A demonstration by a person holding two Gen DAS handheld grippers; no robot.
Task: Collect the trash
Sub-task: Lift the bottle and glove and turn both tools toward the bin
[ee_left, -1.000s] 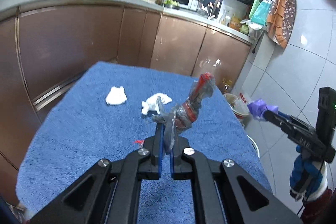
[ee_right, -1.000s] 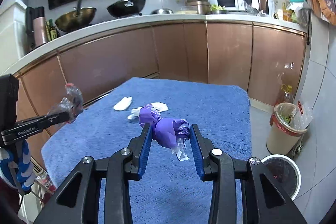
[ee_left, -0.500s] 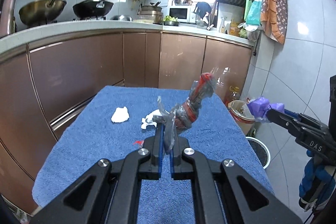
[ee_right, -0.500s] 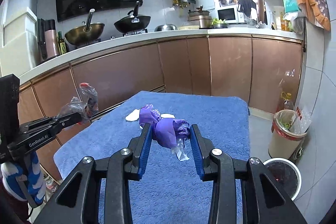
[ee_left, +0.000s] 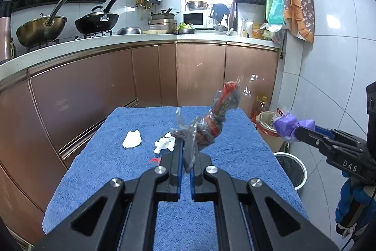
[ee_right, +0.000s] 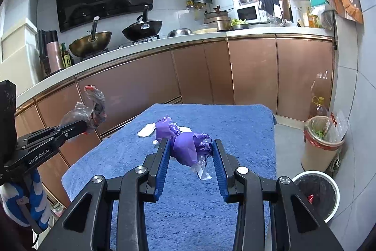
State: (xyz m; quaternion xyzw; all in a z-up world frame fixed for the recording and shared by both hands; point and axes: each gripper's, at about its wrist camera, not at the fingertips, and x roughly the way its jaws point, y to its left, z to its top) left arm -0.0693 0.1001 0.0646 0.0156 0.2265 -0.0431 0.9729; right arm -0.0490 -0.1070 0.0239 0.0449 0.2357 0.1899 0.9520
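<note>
Left gripper (ee_left: 185, 152) pinched tight on clear-and-red plastic wrapper (ee_left: 211, 124), raised over blue towel (ee_left: 105, 168). Right gripper (ee_right: 190, 152) clamps purple wrapper (ee_right: 185, 147), also raised. 2 white tissue wads (ee_left: 132, 139) (ee_left: 164, 144) lie on towel ahead. White bin (ee_right: 315, 194) and lined bin (ee_right: 322, 142) on floor right, nothing between.

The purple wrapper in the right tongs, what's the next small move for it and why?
Probably carry the purple wrapper to the right, over the white bin on the floor beside the blue towel. The right tongs are already shut on it and clear of the towel, and the bin's mouth stands open just past the table's edge.
</note>
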